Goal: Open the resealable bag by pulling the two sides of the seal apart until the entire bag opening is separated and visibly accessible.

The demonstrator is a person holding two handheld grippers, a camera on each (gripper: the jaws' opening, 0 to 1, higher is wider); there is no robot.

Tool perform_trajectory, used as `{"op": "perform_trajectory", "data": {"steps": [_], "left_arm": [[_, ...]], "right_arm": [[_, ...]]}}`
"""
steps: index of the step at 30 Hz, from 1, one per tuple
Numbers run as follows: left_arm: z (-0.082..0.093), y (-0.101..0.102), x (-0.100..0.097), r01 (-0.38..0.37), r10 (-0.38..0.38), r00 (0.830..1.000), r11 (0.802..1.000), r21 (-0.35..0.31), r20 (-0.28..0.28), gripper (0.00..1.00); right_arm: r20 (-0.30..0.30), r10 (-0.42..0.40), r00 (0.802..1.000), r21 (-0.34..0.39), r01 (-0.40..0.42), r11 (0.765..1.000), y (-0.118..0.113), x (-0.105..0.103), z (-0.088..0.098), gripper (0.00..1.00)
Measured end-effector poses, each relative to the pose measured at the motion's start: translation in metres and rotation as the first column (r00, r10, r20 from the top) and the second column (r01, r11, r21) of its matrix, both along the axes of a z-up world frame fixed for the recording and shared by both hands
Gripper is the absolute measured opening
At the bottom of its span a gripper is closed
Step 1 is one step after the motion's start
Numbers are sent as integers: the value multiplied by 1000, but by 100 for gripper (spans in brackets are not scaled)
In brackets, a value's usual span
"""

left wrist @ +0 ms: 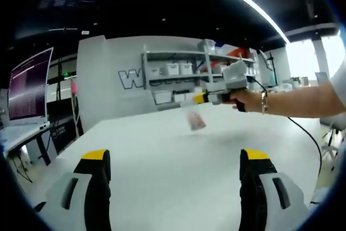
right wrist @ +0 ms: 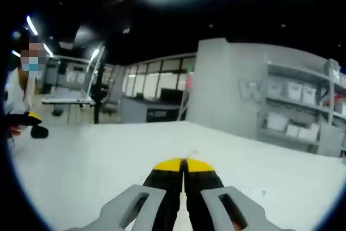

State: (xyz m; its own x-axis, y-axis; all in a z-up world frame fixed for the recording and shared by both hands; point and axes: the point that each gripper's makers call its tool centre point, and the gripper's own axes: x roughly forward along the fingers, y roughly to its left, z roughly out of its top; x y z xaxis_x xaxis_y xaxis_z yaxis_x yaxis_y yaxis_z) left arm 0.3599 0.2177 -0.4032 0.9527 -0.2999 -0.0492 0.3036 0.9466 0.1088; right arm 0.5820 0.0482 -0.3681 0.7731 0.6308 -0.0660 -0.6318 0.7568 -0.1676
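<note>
In the left gripper view, a small clear resealable bag (left wrist: 195,120) with pinkish contents hangs blurred above the white table (left wrist: 162,177). It dangles just under the yellow tip of my right gripper (left wrist: 199,98), which a hand (left wrist: 246,100) holds out from the right. My left gripper (left wrist: 175,158) stands wide open low over the table, well short of the bag, with nothing between its jaws. In the right gripper view, my right gripper (right wrist: 184,162) has its yellow tips pressed together, and only a thin pale edge of the bag shows between the jaws.
An open laptop (left wrist: 30,85) stands at the table's left edge. Grey shelves with white bins (left wrist: 184,68) line the wall behind. A black cable (left wrist: 308,133) trails from the right gripper. A person (right wrist: 19,90) stands at the far left of the right gripper view.
</note>
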Motion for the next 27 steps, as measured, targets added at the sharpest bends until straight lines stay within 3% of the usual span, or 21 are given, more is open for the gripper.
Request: {"op": "perform_trajectory", "data": {"steps": [27], "left_arm": [[-1,3,-8,-8,8,1000,1000,-2,0,97]], "right_arm": [[15,17,1000,-3,-17,1000,-3,-2,3,0]]}}
